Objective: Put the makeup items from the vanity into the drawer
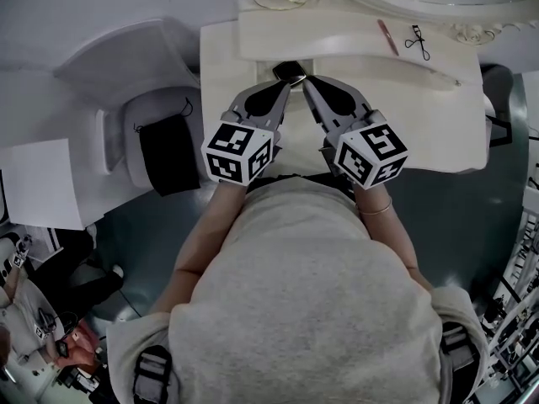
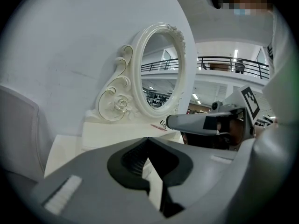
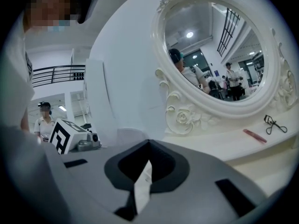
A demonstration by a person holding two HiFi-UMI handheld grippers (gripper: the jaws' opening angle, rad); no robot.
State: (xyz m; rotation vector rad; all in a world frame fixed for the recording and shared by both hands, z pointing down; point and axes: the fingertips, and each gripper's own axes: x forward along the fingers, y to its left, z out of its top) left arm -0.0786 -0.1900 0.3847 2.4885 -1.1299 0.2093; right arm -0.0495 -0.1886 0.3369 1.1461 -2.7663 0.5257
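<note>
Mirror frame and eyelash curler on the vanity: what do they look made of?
Mirror frame: cream-white with a smooth satin coat over carved roses and scrolls. It could be painted wood or moulded resin; the look leaves it open. Eyelash curler: thin dark loops and scissor-style handles, likely metal with a black finish, though it is too small to be sure.

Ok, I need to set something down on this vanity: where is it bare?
Bare: the shelf left of the pink stick, and the tabletop between the right gripper and its right edge. Crowded: the shelf's right end, with stick and eyelash curler, and the middle, with the left gripper alongside.
</note>
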